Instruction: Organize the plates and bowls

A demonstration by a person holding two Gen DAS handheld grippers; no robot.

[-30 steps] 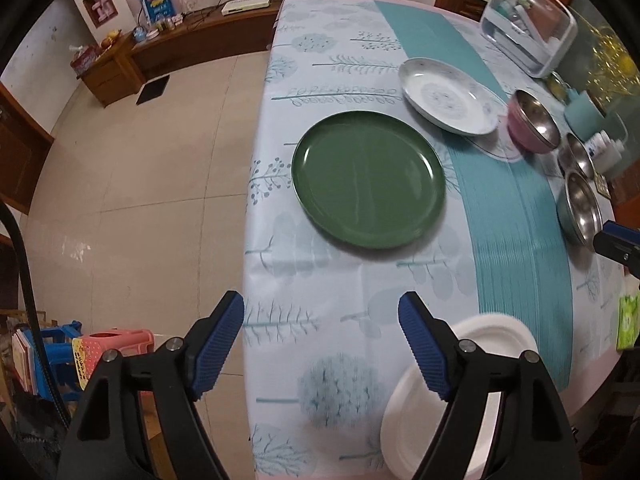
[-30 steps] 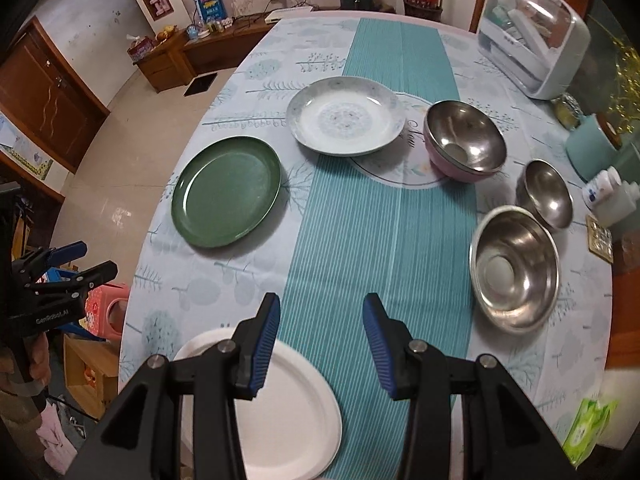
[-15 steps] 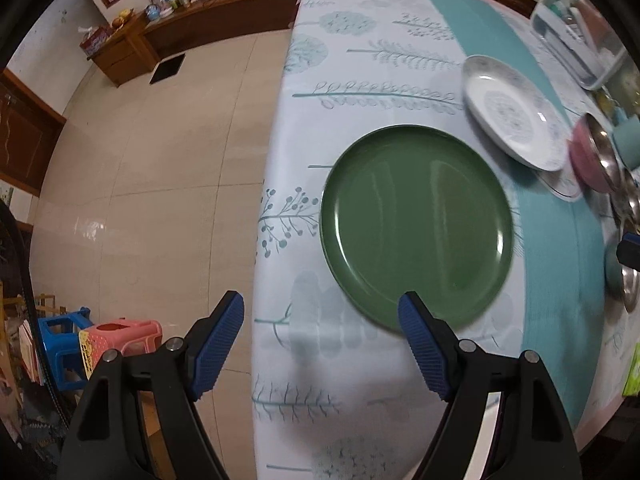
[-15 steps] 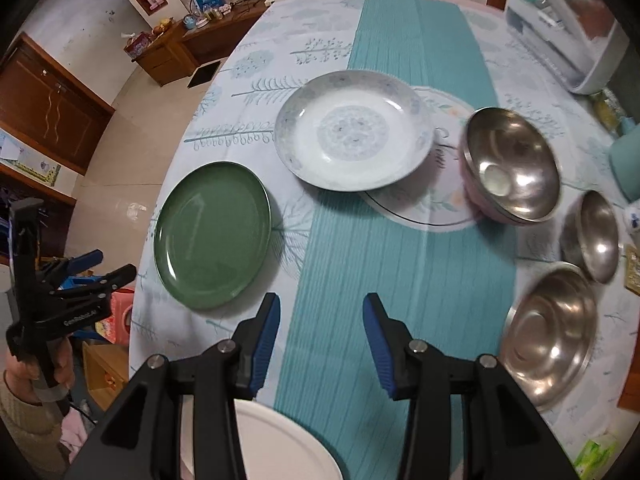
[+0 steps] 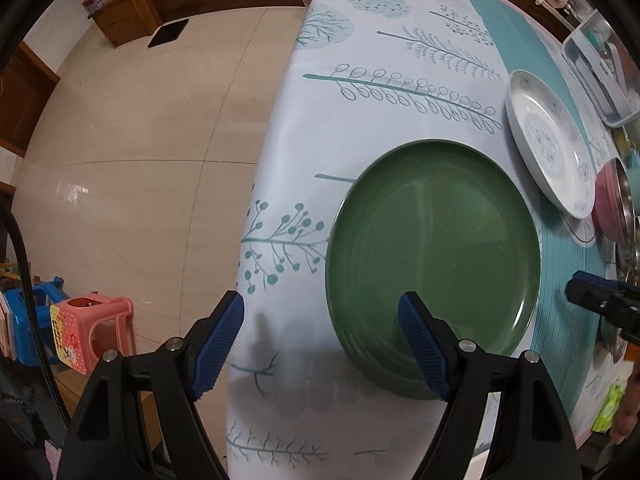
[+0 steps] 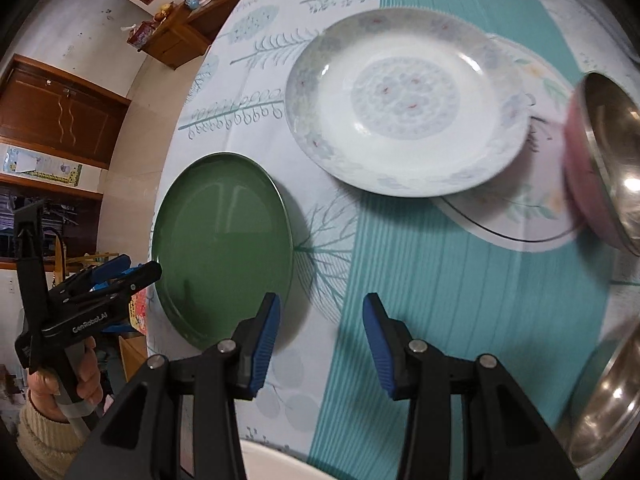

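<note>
The green plate (image 5: 434,256) is lying flat near the bench (image 5: 360,80) edge, apart from the patterned white plate (image 6: 404,108) and the pink-sided steel bowl (image 6: 600,164) further in. The left claw (image 5: 320,340) is hanging wide open and empty, one pad over the plate's near rim, likely lining up a rim grip. The right claw (image 6: 320,344) is standing partly open, holding nothing, above the teal runner (image 6: 460,280) beside the plate, probably ready to steady it.

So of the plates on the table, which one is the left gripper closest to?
The green plate. One of the left gripper's fingers overlaps its near rim in the left wrist view, while the patterned white plate lies farther off, beyond it.
</note>
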